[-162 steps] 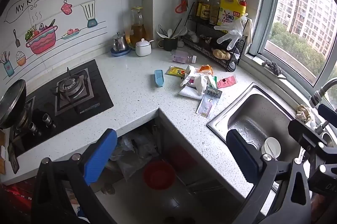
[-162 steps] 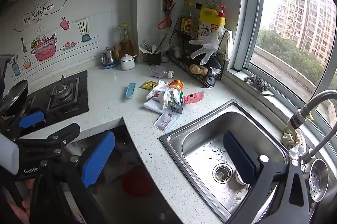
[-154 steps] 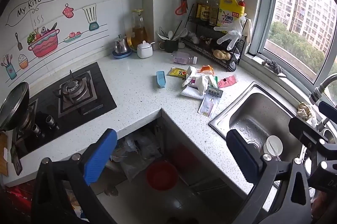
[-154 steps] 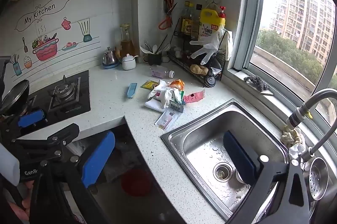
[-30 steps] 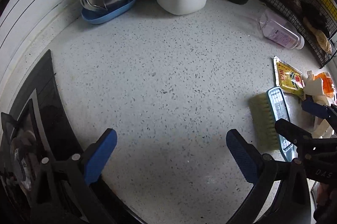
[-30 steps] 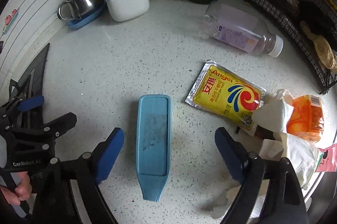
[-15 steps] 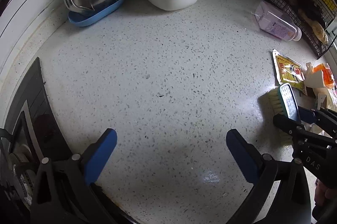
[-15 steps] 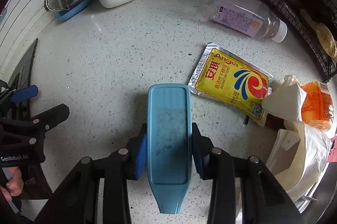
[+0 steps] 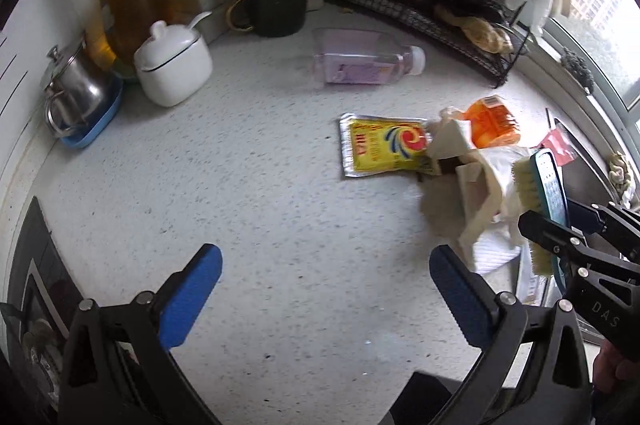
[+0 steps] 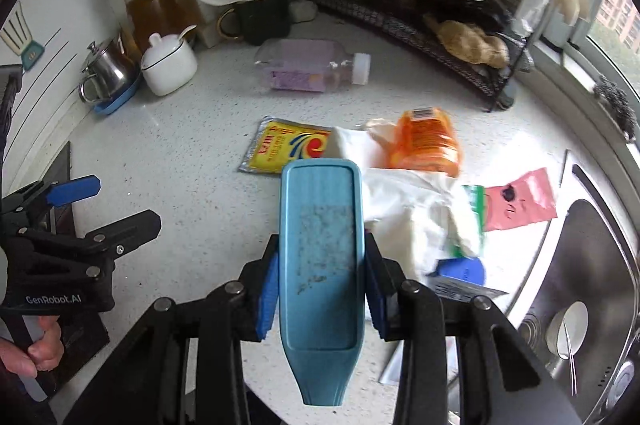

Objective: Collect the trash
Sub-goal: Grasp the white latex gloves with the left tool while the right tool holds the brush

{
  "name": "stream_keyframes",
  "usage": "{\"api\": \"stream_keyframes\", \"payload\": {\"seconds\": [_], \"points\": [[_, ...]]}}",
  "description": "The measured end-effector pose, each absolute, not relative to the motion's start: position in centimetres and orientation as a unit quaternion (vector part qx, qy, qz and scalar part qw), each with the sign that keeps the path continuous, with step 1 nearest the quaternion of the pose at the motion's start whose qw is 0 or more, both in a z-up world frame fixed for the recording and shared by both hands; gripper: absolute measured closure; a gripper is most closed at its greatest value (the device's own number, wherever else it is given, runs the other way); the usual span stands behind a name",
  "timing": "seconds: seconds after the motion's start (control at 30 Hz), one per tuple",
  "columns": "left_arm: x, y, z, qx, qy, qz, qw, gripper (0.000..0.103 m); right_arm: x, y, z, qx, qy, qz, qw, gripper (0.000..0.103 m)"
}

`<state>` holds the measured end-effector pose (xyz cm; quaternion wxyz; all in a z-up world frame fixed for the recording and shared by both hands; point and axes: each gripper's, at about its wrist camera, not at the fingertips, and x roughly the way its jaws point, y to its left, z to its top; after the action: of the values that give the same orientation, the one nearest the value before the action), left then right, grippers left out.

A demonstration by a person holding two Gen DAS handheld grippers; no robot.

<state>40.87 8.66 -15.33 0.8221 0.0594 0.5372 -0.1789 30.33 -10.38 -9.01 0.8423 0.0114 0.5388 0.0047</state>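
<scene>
Right hand-held gripper point(image 10: 322, 287) clamped on blue brush point(image 10: 320, 245). Left hand-held gripper point(image 9: 324, 295) apart, empty, above table point(image 9: 240, 185). Yellow packet point(image 10: 288, 145) at 11 o'clock of brush.

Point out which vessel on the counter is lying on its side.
The clear bottle with the purple label and white cap. It lies flat, while the oil carafe, steel pot, white sugar bowl and dark mug stand upright.

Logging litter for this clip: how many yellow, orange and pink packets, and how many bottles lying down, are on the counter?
Yellow packet: 1
Orange packet: 1
Pink packet: 1
Lying bottle: 1
Total: 4
</scene>
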Motion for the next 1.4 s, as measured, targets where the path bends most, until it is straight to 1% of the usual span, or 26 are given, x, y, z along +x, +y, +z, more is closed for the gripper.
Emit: {"api": "stream_keyframes", "payload": {"seconds": [0.13, 0.3, 0.47, 0.53, 0.57, 0.6, 0.63, 0.67, 0.77, 0.8, 0.83, 0.87, 0.9, 0.93, 1.0, 1.1, 1.4], "points": [[40.3, 4.3, -14.8, 0.074, 0.536, -0.206, 0.815, 0.0, 29.1, -14.0, -8.2, 0.026, 0.531, -0.032, 0.846, 0.068], [40.6, -0.6, -16.0, 0.074, 0.547, -0.223, 0.804, 0.0, 28.2, -17.6, -8.0, 0.027, 0.527, -0.059, 0.847, 0.068], [41.6, -3.4, -17.5, 0.078, 0.562, -0.206, 0.798, 0.0, 28.7, -19.9, -8.9, 0.033, 0.535, -0.051, 0.842, 0.068], [42.1, -4.1, -18.2, 0.069, 0.57, -0.199, 0.794, 0.002, 29.1, -20.6, -9.3, 0.032, 0.539, -0.041, 0.841, 0.068], [42.3, -4.4, -18.5, 0.065, 0.573, -0.199, 0.792, 0.01, 29.2, -20.9, -9.5, 0.031, 0.54, -0.035, 0.841, 0.068], [42.4, -4.6, -18.6, 0.061, 0.576, -0.199, 0.791, 0.02, 29.4, -21.1, -9.7, 0.031, 0.541, -0.028, 0.84, 0.068], [42.5, -4.9, -18.7, 0.056, 0.577, -0.197, 0.79, 0.026, 29.5, -21.3, -9.9, 0.032, 0.542, -0.021, 0.839, 0.068], [42.6, -5.1, -18.7, 0.051, 0.58, -0.193, 0.79, 0.035, 29.6, -21.5, -9.9, 0.032, 0.542, -0.015, 0.839, 0.068], [42.8, -5.5, -19.0, 0.044, 0.583, -0.173, 0.792, 0.037, 30.0, -22.1, -10.2, 0.032, 0.542, 0.004, 0.84, 0.068], [42.8, -5.6, -19.2, 0.046, 0.585, -0.167, 0.793, 0.044, 30.1, -22.3, -10.3, 0.032, 0.541, 0.009, 0.84, 0.068], [42.7, -5.8, -19.4, 0.045, 0.586, -0.164, 0.792, 0.051, 30.1, -22.4, -10.3, 0.034, 0.54, 0.015, 0.841, 0.068], [42.6, -6.0, -19.4, 0.039, 0.587, -0.166, 0.792, 0.068, 30.2, -22.6, -10.2, 0.034, 0.539, 0.019, 0.842, 0.068], [42.5, -6.2, -19.3, 0.03, 0.587, -0.168, 0.791, 0.081, 30.3, -22.7, -10.1, 0.034, 0.537, 0.024, 0.842, 0.068], [42.4, -6.3, -19.1, 0.026, 0.587, -0.165, 0.792, 0.083, 30.3, -22.7, -10.0, 0.034, 0.536, 0.031, 0.843, 0.068], [42.0, -6.4, -18.5, 0.024, 0.58, -0.157, 0.799, 0.095, 30.3, -22.9, -9.7, 0.035, 0.532, 0.042, 0.845, 0.068], [41.1, -6.1, -17.0, 0.022, 0.56, -0.154, 0.814, 0.1, 30.2, -23.0, -9.1, 0.03, 0.528, 0.052, 0.847, 0.068], [36.4, -3.8, -10.8, 0.024, 0.502, -0.134, 0.854, 0.101, 28.3, -21.7, -6.2, 0.022, 0.502, 0.087, 0.861, 0.068]]}}
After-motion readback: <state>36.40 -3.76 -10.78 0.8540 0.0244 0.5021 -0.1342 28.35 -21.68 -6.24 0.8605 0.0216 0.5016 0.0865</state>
